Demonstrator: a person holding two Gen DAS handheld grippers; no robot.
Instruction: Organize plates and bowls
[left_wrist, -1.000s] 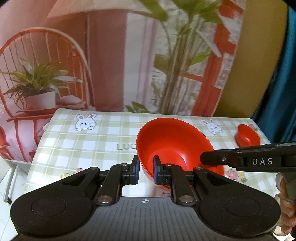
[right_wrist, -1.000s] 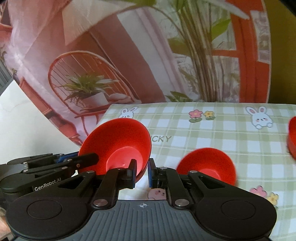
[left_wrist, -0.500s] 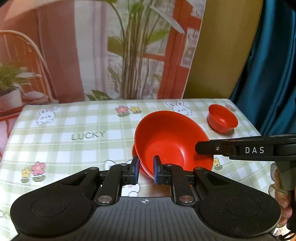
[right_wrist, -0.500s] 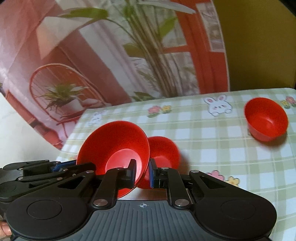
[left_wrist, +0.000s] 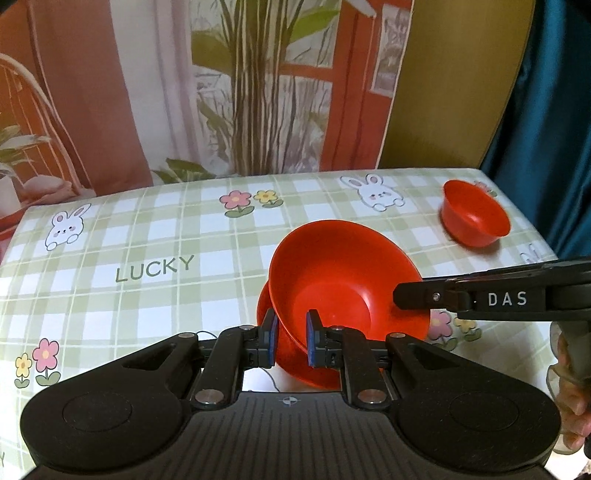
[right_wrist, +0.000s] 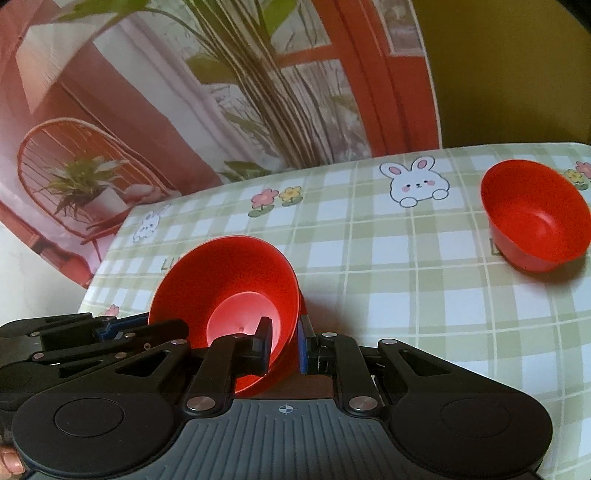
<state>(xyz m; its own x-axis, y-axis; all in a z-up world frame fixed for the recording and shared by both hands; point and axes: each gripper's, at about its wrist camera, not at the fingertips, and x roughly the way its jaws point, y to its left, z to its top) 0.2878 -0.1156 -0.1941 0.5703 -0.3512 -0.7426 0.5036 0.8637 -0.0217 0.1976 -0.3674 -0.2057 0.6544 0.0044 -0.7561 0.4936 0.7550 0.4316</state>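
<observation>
Both claws, left claw (left_wrist: 289, 336) and right claw (right_wrist: 282, 341), clamp the large red bowl's (left_wrist: 343, 284) rim; since a second ago it has descended onto a second bowl (left_wrist: 263, 308) at frame centre. Nesting nearly complete.

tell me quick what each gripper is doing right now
Left gripper: shut on the rim of the large red bowl.
Right gripper: shut on the opposite rim of the same bowl.

Wide bowl (left_wrist: 332, 280) tilted, rim between left gripper (left_wrist: 290, 341) fingers (left_wrist: 267, 341); right gripper (right_wrist: 282, 345) clamps the opposite rim. Second bowl (left_wrist: 264, 306) directly beneath it, on worktop (left_wrist: 147, 229). Small bowl (right_wrist: 535, 214) on worktop, well apart, ahead-right of both fingers.
</observation>
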